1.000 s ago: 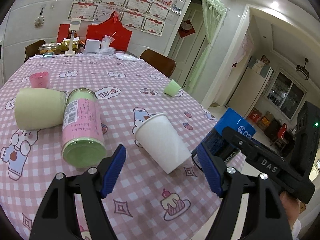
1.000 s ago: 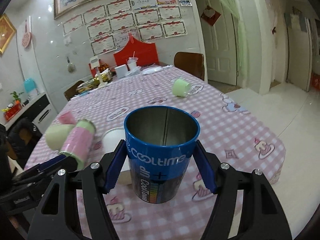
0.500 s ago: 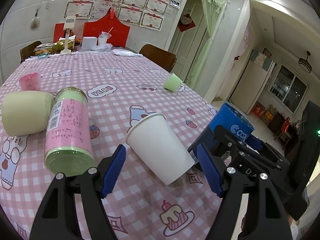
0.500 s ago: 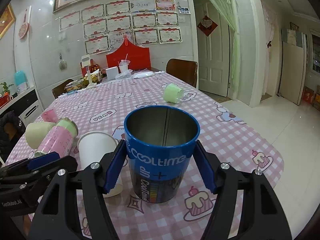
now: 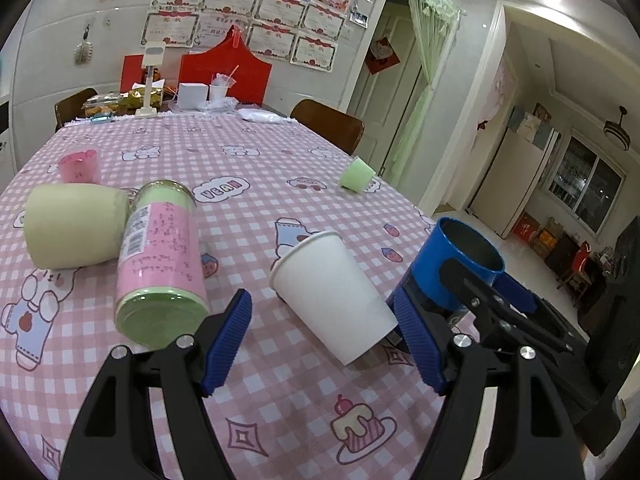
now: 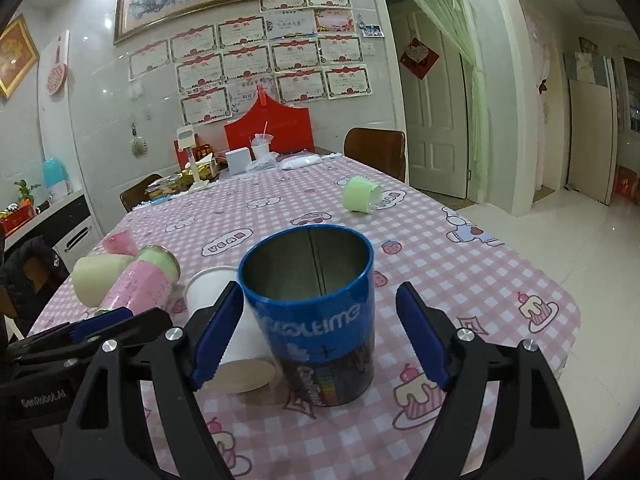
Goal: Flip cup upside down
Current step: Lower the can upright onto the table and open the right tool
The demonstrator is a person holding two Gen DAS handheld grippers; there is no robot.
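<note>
Only the right wrist view shows the right gripper spread clear of the upright blue cup; left gripper gapes around the white paper cup

The blue metal cup stands upright, mouth up, on the pink checked tablecloth.

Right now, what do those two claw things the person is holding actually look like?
Both the left gripper and right gripper are black plastic forks with silver screws, each ending in two ribbed blue pads. One body carries white "GenRobot.AI" lettering. No cables or sleeves show.
</note>
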